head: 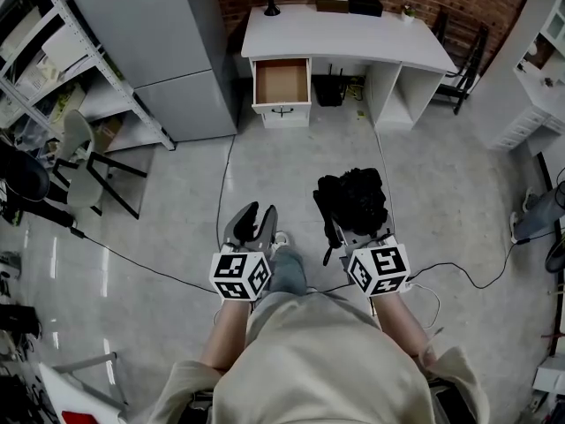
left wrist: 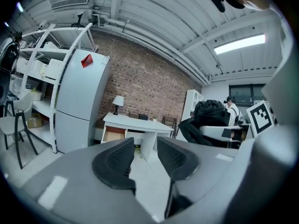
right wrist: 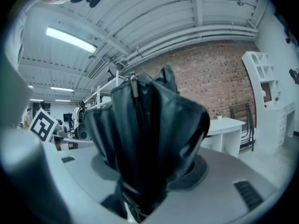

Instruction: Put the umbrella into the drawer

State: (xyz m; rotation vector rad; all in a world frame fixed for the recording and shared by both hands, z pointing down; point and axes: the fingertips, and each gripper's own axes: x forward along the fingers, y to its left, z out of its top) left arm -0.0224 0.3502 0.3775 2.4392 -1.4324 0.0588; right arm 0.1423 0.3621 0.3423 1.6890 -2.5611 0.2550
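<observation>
**Hazards at this stage**

1. Approach path. The desk stands well apart from the person, across open floor. A cable runs over that floor between the person and the desk. It can catch a foot on the walk in, and the jolt would disturb the load.

2. Drawer. It is pulled open at the desk's left end and its interior looks bare. It also looks compact, so an umbrella brought in crosswise or tilted is likely to strike the front panel or rest on the rim instead of dropping inside.

3. Umbrella. It is folded, black and held off the floor. The right gripper is clamped on it, with loose canopy folds bulging past both jaws. The grip bears on soft fabric, so the bundle may slip or rotate. Slack folds may snag on the drawer edge.

4. Left gripper. Its jaws stand partly apart with nothing between them. It gives the umbrella no support, so any slip goes uncorrected.
</observation>
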